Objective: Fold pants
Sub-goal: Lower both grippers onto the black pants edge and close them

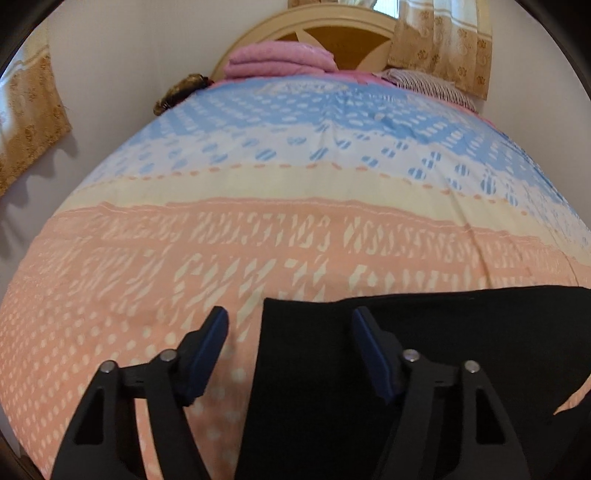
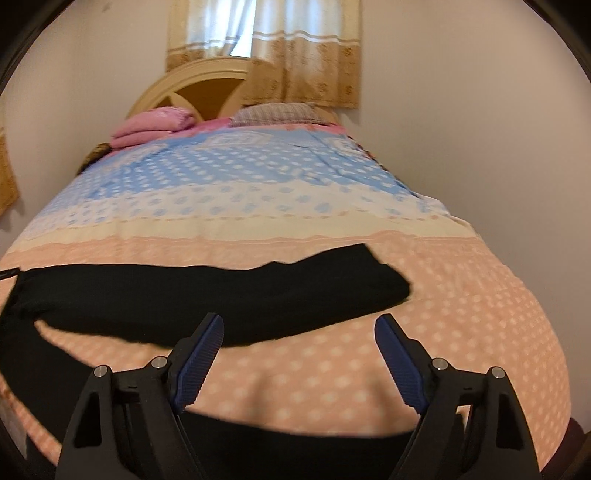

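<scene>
Black pants lie spread on the patterned bedspread, one leg stretching across the bed to the right, more black cloth at the near edge under the gripper. My right gripper is open and empty, hovering just above the near edge of that leg. In the left wrist view the pants fill the lower right. My left gripper is open over the pants' left edge, one finger over the bedspread, the other over the black cloth.
A folded pink blanket and a striped pillow lie at the headboard. Curtains hang behind. A wall runs along the bed's left side; the bed's right edge drops off.
</scene>
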`<move>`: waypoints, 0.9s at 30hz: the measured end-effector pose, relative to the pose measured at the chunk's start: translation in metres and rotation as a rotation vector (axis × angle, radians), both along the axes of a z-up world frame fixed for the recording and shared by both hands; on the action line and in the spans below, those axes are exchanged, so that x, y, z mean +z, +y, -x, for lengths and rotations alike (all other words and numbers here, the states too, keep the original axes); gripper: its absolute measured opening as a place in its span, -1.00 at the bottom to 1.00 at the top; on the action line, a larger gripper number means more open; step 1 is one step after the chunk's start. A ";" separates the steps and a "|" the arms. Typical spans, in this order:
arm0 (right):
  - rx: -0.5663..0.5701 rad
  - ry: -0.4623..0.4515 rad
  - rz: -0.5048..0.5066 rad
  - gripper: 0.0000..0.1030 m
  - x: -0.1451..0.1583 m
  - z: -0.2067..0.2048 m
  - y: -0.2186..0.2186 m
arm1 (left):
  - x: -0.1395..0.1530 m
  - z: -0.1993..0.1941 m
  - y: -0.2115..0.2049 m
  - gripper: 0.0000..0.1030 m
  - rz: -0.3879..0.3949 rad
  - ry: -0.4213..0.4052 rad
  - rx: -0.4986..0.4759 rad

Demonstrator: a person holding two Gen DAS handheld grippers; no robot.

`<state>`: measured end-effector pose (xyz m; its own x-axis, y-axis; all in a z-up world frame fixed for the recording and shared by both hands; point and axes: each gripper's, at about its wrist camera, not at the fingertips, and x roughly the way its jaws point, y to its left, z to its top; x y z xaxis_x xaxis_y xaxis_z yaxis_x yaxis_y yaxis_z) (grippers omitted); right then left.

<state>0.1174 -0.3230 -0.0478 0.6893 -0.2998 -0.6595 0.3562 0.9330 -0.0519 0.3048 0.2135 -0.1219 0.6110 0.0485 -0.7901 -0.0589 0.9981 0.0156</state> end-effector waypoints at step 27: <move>-0.172 0.121 -0.124 0.29 -0.025 -0.112 -0.139 | -0.019 -0.019 0.005 -0.68 0.086 0.008 -0.086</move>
<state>0.2295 -0.4624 -0.0724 0.5487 -0.3174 -0.7734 0.5081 0.8613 0.0070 0.3243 0.2185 -0.1411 0.6039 -0.0717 -0.7938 0.0265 0.9972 -0.0699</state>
